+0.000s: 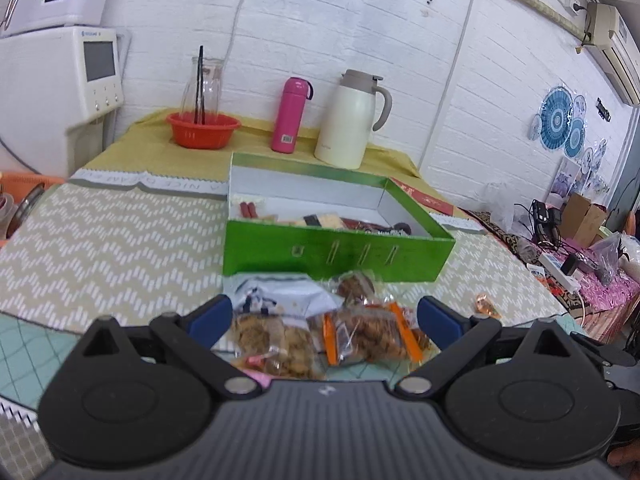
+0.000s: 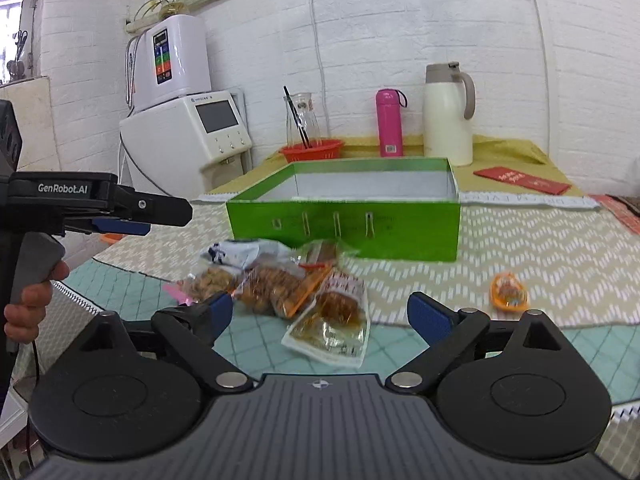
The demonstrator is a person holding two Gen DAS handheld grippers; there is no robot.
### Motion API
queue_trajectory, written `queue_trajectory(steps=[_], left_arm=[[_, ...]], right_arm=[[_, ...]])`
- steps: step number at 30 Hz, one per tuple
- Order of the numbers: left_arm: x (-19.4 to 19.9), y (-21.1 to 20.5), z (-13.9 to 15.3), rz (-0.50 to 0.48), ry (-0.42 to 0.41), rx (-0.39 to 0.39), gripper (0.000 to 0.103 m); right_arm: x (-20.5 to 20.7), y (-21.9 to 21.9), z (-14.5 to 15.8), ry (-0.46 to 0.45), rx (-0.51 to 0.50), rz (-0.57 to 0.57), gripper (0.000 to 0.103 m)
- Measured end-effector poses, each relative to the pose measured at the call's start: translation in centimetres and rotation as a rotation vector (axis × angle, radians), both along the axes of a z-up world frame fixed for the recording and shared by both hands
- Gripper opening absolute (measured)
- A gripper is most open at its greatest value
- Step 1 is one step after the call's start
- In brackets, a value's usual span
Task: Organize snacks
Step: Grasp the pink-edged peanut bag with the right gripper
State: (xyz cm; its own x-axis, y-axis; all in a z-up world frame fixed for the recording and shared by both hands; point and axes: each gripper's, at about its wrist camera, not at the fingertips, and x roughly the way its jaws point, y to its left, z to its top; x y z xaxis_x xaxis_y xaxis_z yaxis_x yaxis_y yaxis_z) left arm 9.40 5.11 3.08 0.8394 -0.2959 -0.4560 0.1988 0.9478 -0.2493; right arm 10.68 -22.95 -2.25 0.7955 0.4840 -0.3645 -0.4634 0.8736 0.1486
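A green open box (image 1: 336,254) (image 2: 344,220) stands mid-table with several snacks inside. In front of it lies a pile of clear snack packets (image 1: 320,328) (image 2: 280,280) with brown pieces and orange edges. A small orange-wrapped snack (image 1: 486,306) (image 2: 509,292) lies apart to the right. My left gripper (image 1: 324,316) is open and empty, held just above and behind the pile; it shows from the side in the right wrist view (image 2: 136,216). My right gripper (image 2: 320,312) is open and empty, with a flat packet (image 2: 332,324) lying between its fingers.
At the back stand a red basket (image 1: 204,130) with a glass carafe, a pink flask (image 1: 290,114) and a white jug (image 1: 352,120). A red envelope (image 2: 522,180) lies at back right. White appliances (image 2: 180,128) stand left; cluttered cables (image 1: 568,256) sit right.
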Motion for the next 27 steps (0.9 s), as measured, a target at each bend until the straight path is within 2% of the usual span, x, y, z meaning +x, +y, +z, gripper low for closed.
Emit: queue_trajectory(steps=[4,9,11,13,15,18,23,24,27], left_arm=[[-1.3,0.7,-2.8,0.011,0.068,-0.018,0.098],[-2.1,2.2,-3.5,0.035,0.077,-0.036,0.098],[-2.3,2.7,-3.2,0.044,0.059,-0.032,0.098],[-2.3,3.2,-3.0,0.049,0.047,-0.035,0.098],[-2.1,3.6,-2.8,0.048,0.038,-0.044,0.098],[-1.2,4.1,-2.8,0.027,0.041,-0.052,0.098],[1.5,4.7,-3.5,-0.015,0.075,-0.077,0.095],[2.2,4.9,-3.7,-0.022,0.091,-0.087,0.093],[4.2,5.5,-4.5,-0.041,0.157,-0.140,0.069]], right_arm=[[-0.1,1.6,-1.3,0.041,-0.026,0.038,0.103],[0.6,4.4,-0.9,-0.039,-0.127,0.085,0.101],[1.1,5.4,-0.5,-0.060,-0.145,0.091,0.094],[1.4,6.4,-0.2,-0.069,-0.149,0.121,0.073],[1.6,7.4,-0.2,-0.057,-0.142,0.184,0.066],[1.3,9.2,-0.6,-0.048,-0.159,0.253,0.065],[1.9,11.2,-1.5,0.011,-0.145,0.274,0.065],[2.1,11.4,-1.6,0.020,-0.140,0.259,0.065],[3.1,11.7,-1.9,0.060,-0.101,0.226,0.066]])
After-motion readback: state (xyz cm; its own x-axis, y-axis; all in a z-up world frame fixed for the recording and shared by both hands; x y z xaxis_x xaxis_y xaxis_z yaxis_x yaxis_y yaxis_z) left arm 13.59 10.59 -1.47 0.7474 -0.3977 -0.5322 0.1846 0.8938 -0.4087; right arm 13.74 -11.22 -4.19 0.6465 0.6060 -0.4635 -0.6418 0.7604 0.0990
